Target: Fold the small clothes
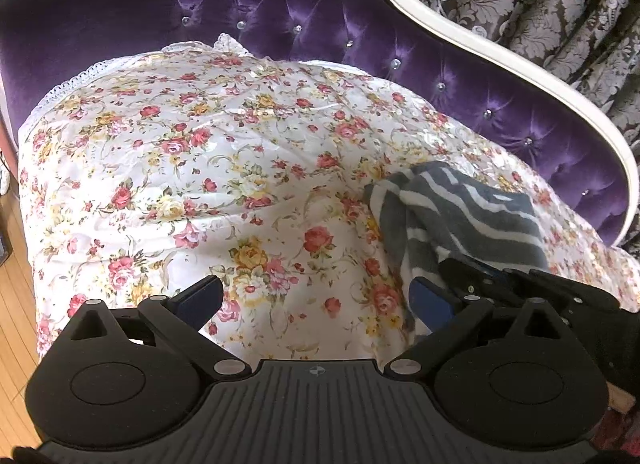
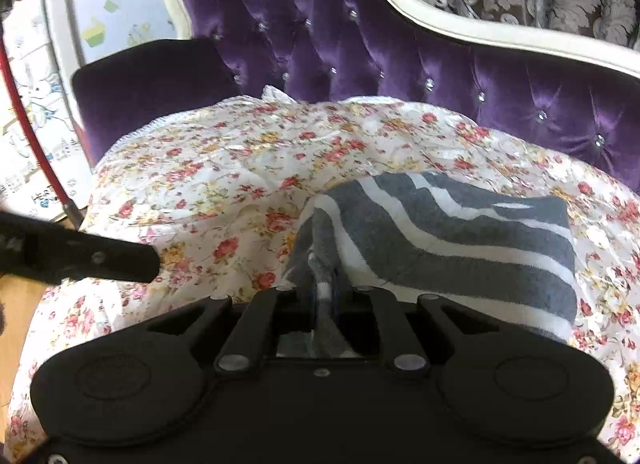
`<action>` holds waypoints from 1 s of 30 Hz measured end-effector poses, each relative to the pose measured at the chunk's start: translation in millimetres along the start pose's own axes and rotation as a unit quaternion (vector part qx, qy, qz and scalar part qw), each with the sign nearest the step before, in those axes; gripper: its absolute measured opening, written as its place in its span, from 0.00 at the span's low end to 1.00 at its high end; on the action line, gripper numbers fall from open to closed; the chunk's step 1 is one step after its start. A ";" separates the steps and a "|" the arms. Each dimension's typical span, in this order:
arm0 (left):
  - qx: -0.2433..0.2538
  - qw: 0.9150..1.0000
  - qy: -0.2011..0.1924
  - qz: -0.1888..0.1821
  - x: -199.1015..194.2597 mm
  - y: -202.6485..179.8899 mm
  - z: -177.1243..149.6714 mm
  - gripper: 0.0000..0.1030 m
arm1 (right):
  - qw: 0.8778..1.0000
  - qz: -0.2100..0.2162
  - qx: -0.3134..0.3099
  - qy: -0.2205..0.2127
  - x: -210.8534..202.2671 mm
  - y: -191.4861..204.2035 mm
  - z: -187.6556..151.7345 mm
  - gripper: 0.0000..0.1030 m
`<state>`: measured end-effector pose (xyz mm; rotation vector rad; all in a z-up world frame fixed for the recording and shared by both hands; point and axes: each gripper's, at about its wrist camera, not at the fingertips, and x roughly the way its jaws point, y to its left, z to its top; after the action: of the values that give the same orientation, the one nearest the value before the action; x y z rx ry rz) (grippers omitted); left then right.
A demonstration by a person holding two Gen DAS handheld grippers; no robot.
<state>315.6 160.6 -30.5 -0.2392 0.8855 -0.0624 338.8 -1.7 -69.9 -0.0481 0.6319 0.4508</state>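
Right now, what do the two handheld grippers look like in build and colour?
Both are matte black plastic. The left gripper has a ribbed base plate with a small crosshair mark, two round side housings, silver pivot pins on its linkage arms, and fingers faced with dark blue pads. The right gripper has the same round housings, linkage arms and silver pins. No cables show, and the hands are not clearly visible.

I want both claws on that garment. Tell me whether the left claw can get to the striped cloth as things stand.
Probably yes. The left claw is open over bare floral cover, with the striped cloth just beside it. Only the right claw, shut on the cloth's near edge, crowds that side.
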 end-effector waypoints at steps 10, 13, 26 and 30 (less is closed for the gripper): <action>-0.007 1.000 0.001 0.002 2.9 5.2 0.5 0.98 | 0.996 0.011 -0.020 -0.092 -64.0 -10.1 -10.4 0.50; -0.007 1.000 0.000 0.000 3.0 4.4 1.0 0.98 | 0.993 -0.031 -0.036 -0.103 -79.3 -22.2 -18.5 0.61; 0.006 1.000 0.014 -0.004 12.8 -3.4 -2.3 0.98 | 0.992 -0.031 -0.107 -0.059 -47.9 -11.7 -45.9 0.62; 0.006 1.000 0.018 -0.003 14.9 -3.6 -3.0 0.98 | 0.987 -0.019 -0.151 -0.043 -41.2 6.8 -51.0 0.59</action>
<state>322.9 154.3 -42.8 -0.2300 0.9199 -0.0784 278.0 -20.9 -86.7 -0.3263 0.4721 0.5061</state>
